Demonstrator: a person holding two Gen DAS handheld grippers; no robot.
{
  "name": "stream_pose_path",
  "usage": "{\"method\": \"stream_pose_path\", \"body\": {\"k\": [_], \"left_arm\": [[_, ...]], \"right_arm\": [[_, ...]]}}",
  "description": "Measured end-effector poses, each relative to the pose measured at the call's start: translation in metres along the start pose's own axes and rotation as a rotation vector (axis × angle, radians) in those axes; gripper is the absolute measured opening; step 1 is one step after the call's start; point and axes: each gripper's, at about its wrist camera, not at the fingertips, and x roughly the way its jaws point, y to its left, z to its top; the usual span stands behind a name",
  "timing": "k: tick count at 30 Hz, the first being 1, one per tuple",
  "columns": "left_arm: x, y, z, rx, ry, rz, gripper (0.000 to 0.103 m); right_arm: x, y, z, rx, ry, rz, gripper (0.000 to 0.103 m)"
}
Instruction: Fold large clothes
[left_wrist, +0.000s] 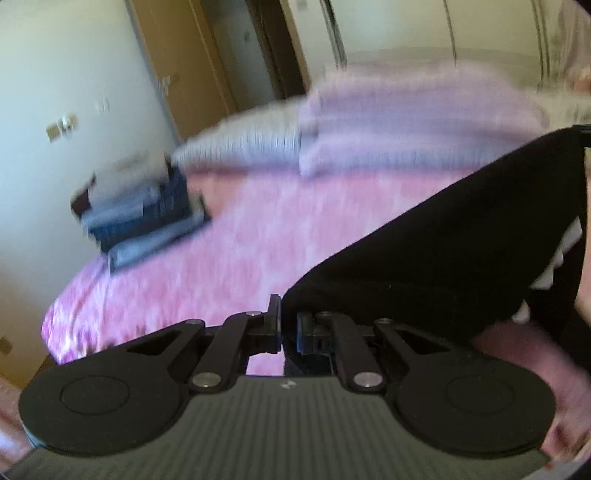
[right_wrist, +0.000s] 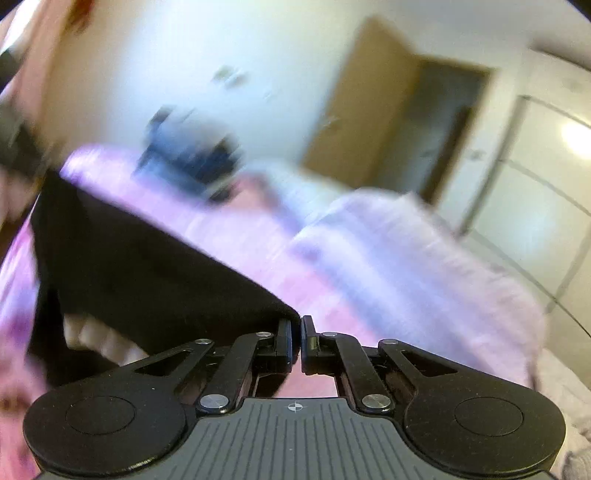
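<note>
A black garment (left_wrist: 461, 240) with a white print (left_wrist: 557, 254) hangs stretched above the pink bedspread (left_wrist: 258, 240). My left gripper (left_wrist: 286, 321) is shut on one edge of it, and the cloth runs up and to the right from the jaws. In the right wrist view the black garment (right_wrist: 147, 266) spreads to the left, its corner pinched in my shut right gripper (right_wrist: 297, 328). Its white print (right_wrist: 99, 339) shows on the hanging underside. Both views are blurred.
A stack of folded dark clothes (left_wrist: 147, 214) lies at the bed's far corner. A lilac blanket (left_wrist: 406, 122) and a grey pillow (left_wrist: 240, 144) sit at the head of the bed. A brown door (right_wrist: 369, 103) and white wardrobes (right_wrist: 535, 177) stand behind.
</note>
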Motion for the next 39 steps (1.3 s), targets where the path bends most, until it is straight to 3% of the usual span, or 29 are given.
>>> {"method": "stream_pose_path", "body": {"k": [4, 9, 16, 20, 23, 25, 27, 29, 31, 32, 33, 36, 39], "left_arm": [[-0.044, 0.009, 0.058, -0.008, -0.153, -0.019, 0.007], [-0.114, 0.028, 0.098, -0.05, -0.264, -0.033, 0.006], [-0.185, 0.049, 0.11, -0.099, -0.285, -0.081, 0.006], [-0.178, 0.063, 0.14, -0.089, -0.316, -0.132, 0.006], [-0.133, 0.064, 0.166, -0.063, -0.296, -0.196, 0.006], [-0.079, 0.065, 0.178, -0.067, -0.233, -0.262, 0.006], [-0.014, 0.067, 0.185, -0.103, -0.135, -0.323, 0.007], [0.06, 0.064, 0.19, -0.125, -0.014, -0.365, 0.014], [0.133, 0.058, 0.187, -0.13, 0.097, -0.384, 0.02], [0.165, 0.057, 0.182, -0.126, 0.137, -0.387, 0.027], [0.195, 0.055, 0.176, -0.111, 0.181, -0.362, 0.028], [0.252, 0.052, 0.146, -0.069, 0.284, -0.322, 0.032], [0.262, 0.056, 0.103, -0.03, 0.35, -0.365, 0.032]], "right_arm": [[-0.045, -0.033, 0.069, 0.083, -0.163, -0.049, 0.0], [-0.131, -0.049, 0.125, 0.099, -0.317, -0.01, 0.0], [-0.211, -0.053, 0.152, 0.126, -0.389, 0.103, 0.0], [-0.2, -0.061, 0.172, 0.149, -0.397, 0.073, 0.0], [-0.168, -0.077, 0.184, 0.192, -0.337, 0.023, 0.0], [-0.123, -0.093, 0.182, 0.242, -0.245, -0.006, 0.0], [-0.061, -0.114, 0.173, 0.332, -0.113, -0.061, 0.0], [0.009, -0.13, 0.162, 0.42, 0.067, -0.071, 0.002], [0.071, -0.139, 0.144, 0.478, 0.226, -0.14, 0.027], [0.099, -0.142, 0.13, 0.532, 0.287, -0.167, 0.049], [0.113, -0.144, 0.117, 0.584, 0.313, -0.191, 0.053], [0.14, -0.139, 0.069, 0.747, 0.395, -0.23, 0.053], [0.142, -0.111, 0.027, 0.822, 0.484, -0.246, 0.053]]}}
